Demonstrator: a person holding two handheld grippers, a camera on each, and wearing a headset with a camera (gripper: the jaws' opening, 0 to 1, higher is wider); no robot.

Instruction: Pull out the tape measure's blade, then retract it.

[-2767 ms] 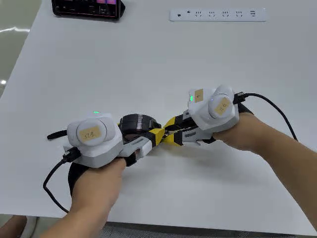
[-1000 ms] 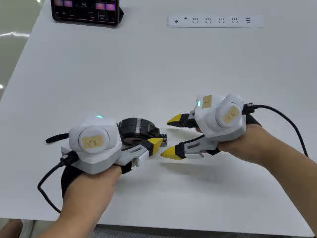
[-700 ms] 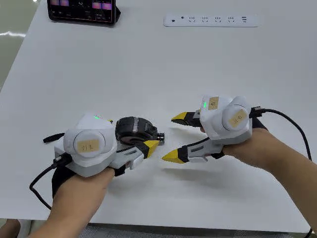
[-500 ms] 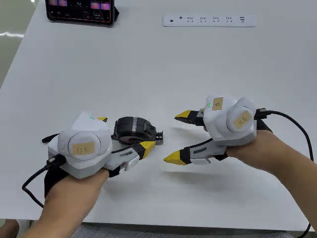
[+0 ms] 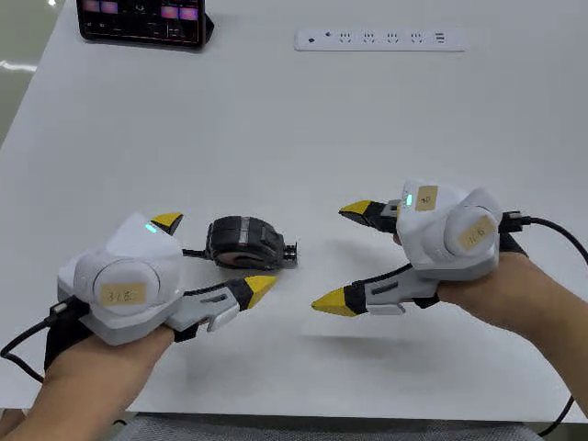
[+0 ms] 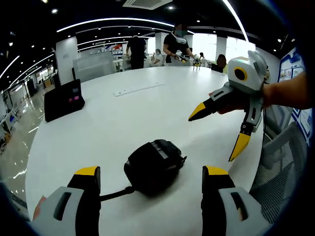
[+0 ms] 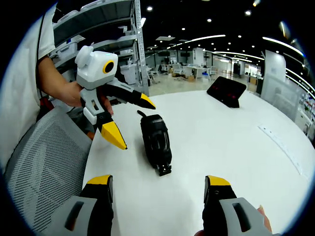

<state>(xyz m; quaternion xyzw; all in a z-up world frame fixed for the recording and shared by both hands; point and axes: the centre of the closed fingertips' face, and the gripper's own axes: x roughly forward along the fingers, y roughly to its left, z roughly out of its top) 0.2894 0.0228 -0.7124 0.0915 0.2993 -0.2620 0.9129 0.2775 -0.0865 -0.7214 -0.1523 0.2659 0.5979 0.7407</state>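
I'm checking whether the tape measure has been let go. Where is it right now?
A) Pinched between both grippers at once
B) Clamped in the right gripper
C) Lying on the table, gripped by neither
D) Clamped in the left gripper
C: the tape measure lies on the white table, while the left gripper and the right gripper both stand open, neither closed on it.
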